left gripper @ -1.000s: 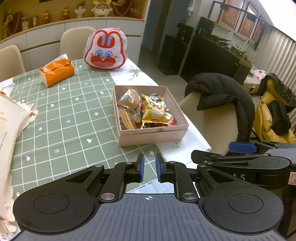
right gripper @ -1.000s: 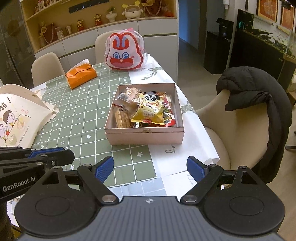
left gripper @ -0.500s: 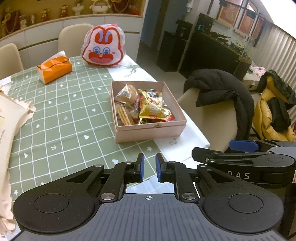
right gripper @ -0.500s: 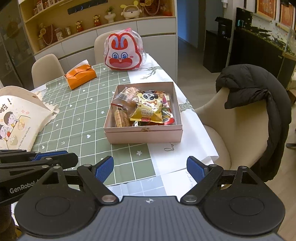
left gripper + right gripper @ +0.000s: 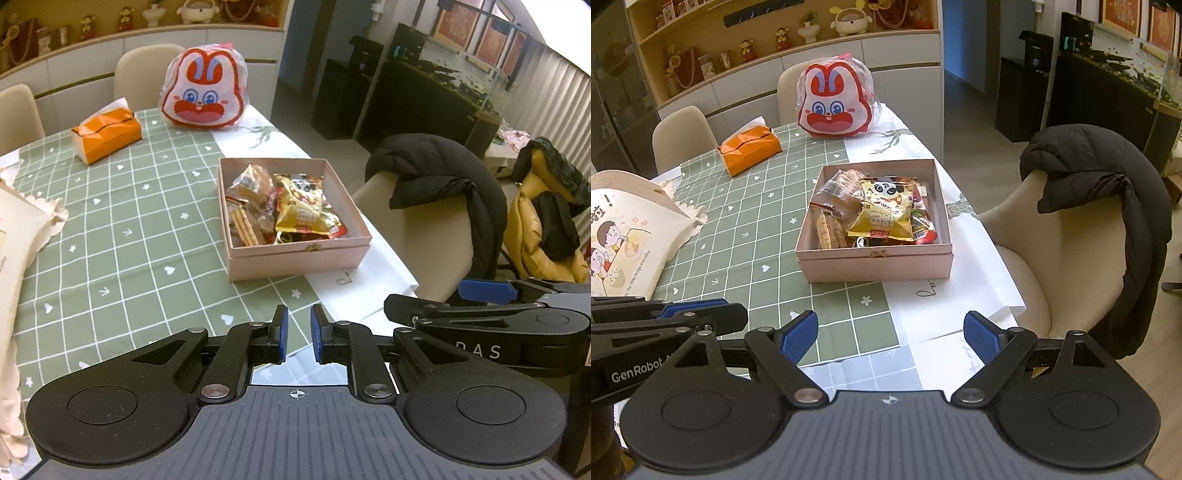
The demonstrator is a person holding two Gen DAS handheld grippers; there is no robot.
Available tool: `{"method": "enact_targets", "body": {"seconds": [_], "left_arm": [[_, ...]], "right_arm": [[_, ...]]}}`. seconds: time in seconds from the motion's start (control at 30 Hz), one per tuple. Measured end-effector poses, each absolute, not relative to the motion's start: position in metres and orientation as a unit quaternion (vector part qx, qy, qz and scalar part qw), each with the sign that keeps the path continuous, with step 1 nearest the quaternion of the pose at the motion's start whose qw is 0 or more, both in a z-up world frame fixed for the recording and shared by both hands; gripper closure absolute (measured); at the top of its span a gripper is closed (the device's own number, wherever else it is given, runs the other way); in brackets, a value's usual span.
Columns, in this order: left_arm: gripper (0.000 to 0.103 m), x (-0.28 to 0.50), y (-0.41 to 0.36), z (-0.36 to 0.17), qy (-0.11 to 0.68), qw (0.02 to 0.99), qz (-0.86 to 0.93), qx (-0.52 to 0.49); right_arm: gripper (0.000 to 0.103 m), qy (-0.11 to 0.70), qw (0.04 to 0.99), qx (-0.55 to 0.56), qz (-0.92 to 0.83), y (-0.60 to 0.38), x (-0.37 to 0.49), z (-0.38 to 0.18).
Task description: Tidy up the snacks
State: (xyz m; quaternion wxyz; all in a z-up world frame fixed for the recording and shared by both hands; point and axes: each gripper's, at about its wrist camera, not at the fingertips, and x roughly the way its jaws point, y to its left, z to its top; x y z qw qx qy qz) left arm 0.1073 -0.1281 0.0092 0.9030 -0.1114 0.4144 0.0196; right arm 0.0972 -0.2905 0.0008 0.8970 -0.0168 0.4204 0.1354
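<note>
A pink open box (image 5: 295, 258) (image 5: 875, 264) sits near the table's right edge. It holds several snack packs, among them a yellow panda bag (image 5: 301, 212) (image 5: 884, 218) and a clear pack of biscuits (image 5: 243, 229) (image 5: 829, 230). My left gripper (image 5: 297, 338) is nearly shut and empty, held back from the table's near edge. My right gripper (image 5: 890, 332) is open and empty, also back from the near edge. Each gripper shows at the side of the other's view.
A rabbit-face bag (image 5: 205, 96) (image 5: 834, 107) and an orange tissue box (image 5: 107, 134) (image 5: 750, 149) stand at the far side. A cream printed tote bag (image 5: 624, 232) lies at the left. A chair with a black jacket (image 5: 443, 177) (image 5: 1108, 192) stands to the right.
Both grippers have drawn back slightly from the table, so the box looks a little farther. Neither jaw setting has changed.
</note>
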Motion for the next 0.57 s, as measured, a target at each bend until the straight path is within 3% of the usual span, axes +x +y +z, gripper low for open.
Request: {"method": "enact_targets", "body": {"seconds": [0.57], "left_arm": [[0.086,0.1148,-0.1193,-0.0005,0.421,0.899,0.017,-0.119]], "right_arm": [[0.016,0.432,0.893,-0.014,0.127,-0.2869,0.1049,-0.0093]]}}
